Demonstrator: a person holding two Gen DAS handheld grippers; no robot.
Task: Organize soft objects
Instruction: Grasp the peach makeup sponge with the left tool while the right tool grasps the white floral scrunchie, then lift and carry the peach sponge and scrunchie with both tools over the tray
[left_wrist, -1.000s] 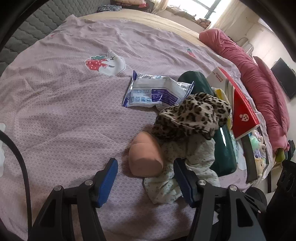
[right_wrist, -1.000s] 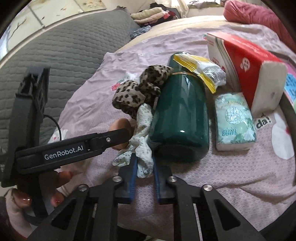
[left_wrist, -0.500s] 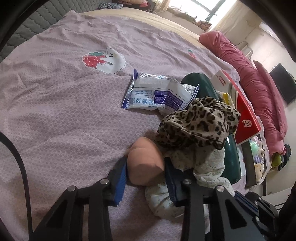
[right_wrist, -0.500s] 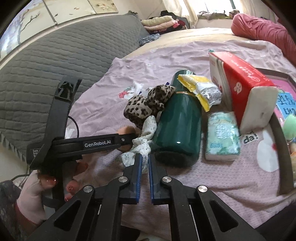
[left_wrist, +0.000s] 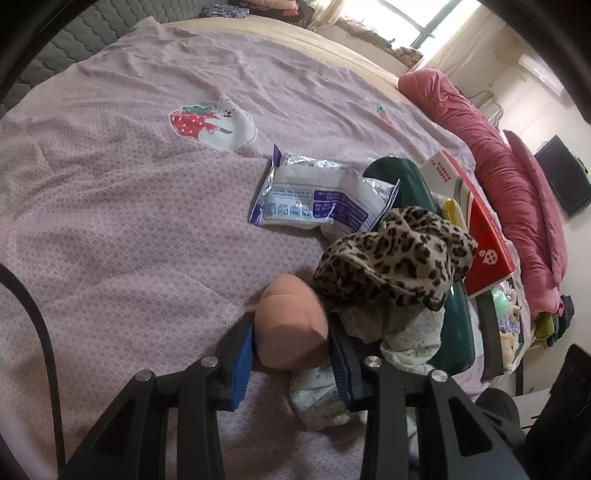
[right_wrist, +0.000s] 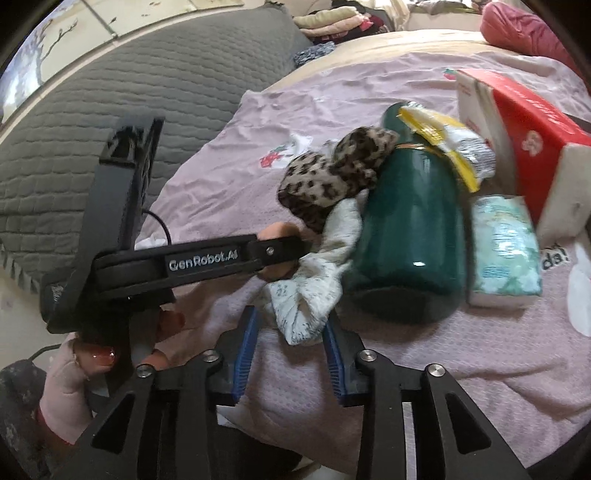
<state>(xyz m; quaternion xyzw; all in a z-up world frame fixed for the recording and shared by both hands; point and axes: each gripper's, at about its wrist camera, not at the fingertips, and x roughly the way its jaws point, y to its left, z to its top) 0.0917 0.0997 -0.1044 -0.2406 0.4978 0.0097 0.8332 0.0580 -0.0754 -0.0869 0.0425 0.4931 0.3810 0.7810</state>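
My left gripper (left_wrist: 291, 354) is shut on a peach makeup sponge (left_wrist: 291, 328) resting on the pink bedspread (left_wrist: 129, 221); the sponge also shows in the right wrist view (right_wrist: 277, 230). A leopard-print scrunchie (left_wrist: 399, 254) lies over a white floral cloth (left_wrist: 402, 332) just right of the sponge. My right gripper (right_wrist: 291, 350) is open, its blue pads on either side of the lower end of the floral cloth (right_wrist: 314, 291). The leopard scrunchie (right_wrist: 332, 177) leans on a dark green bottle (right_wrist: 410, 236).
A white and blue wipes packet (left_wrist: 325, 199) lies behind the scrunchie. A red and white tissue box (right_wrist: 524, 136), a yellow snack packet (right_wrist: 450, 147) and a pale green tissue pack (right_wrist: 506, 251) sit right of the bottle. A grey quilted headboard (right_wrist: 129, 92) stands at left.
My left gripper moved forward and closed on the sponge. My right gripper, nearly shut before, opened around the end of the floral cloth.
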